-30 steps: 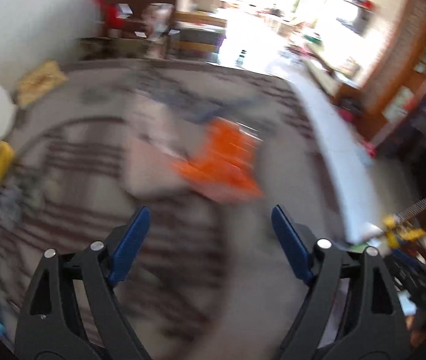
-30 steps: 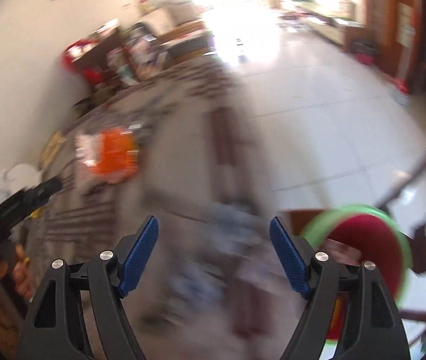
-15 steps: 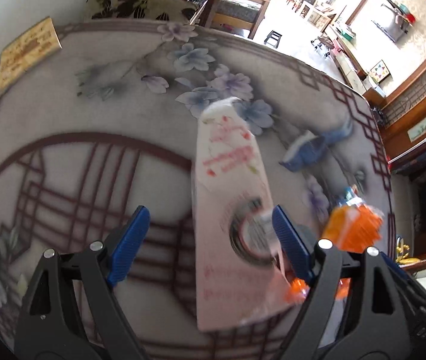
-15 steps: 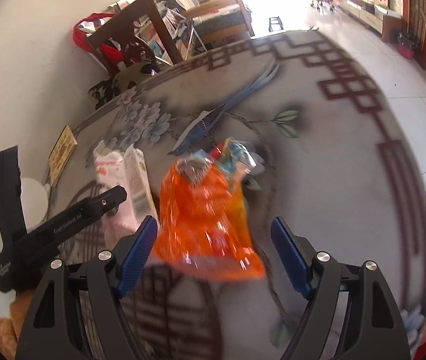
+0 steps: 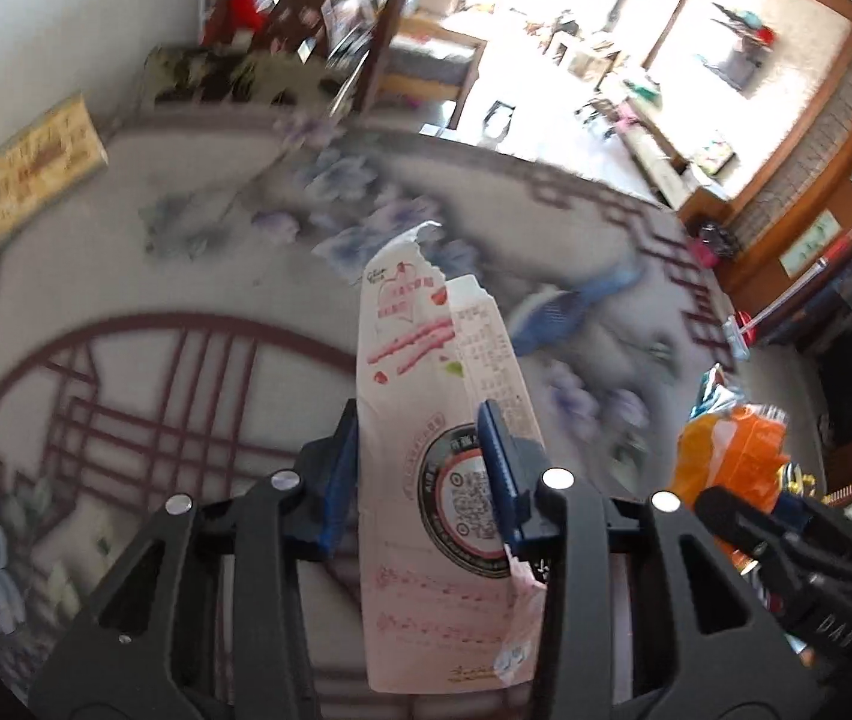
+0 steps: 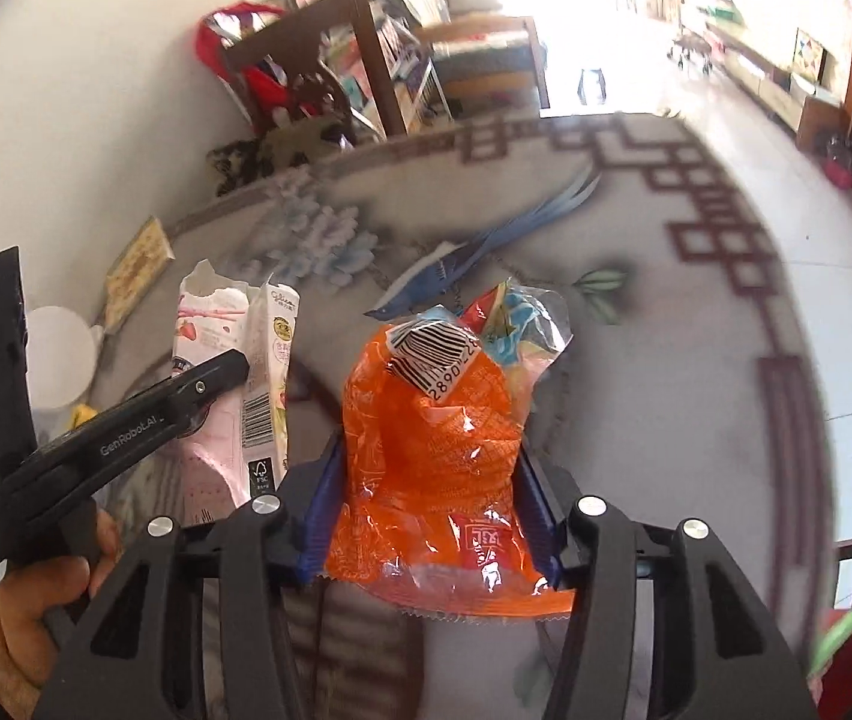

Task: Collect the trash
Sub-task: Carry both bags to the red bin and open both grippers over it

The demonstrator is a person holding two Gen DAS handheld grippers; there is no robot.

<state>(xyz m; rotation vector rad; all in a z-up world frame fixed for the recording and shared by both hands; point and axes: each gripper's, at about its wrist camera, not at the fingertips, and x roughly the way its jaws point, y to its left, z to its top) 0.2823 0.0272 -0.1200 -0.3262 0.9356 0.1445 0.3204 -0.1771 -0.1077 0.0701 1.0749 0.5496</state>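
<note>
a round table [image 5: 198, 276] fills both views, covered with a grey cloth printed with dark red lattice lines, pale blue flowers and a blue bird. behind it stand a dark wooden chair [image 6: 330, 54] piled with red and mixed clutter, a white wall, and a bright room with wood-framed doors. a flat yellowish box [image 5: 42, 162] lies at the table's far left edge, close to the wall.

the left gripper [image 5: 420, 468] has its blue pads pressed against both sides of a pink-and-white snack carton [image 5: 426, 420], clamped on it near the round black printed seal. the carton's torn, open top points away from the camera, and it is tilted above the cloth. in the right wrist view the same carton [image 6: 234, 360] shows its barcode side, standing up out of the black body of the left gripper, with the person's left hand [image 6: 36, 600] wrapped around the handle below.

the right gripper [image 6: 426, 510] is closed on an orange plastic snack bag [image 6: 438, 450], its fingers squeezing the crinkled film from both sides. the bag's top carries a white barcode label and a patch of blue and clear film. in the left wrist view that bag [image 5: 732, 450] appears at the right edge, just beyond the dark body of the right gripper. the two held items sit side by side, near each other, over the near part of the table. both views are blurred towards the edges.
</note>
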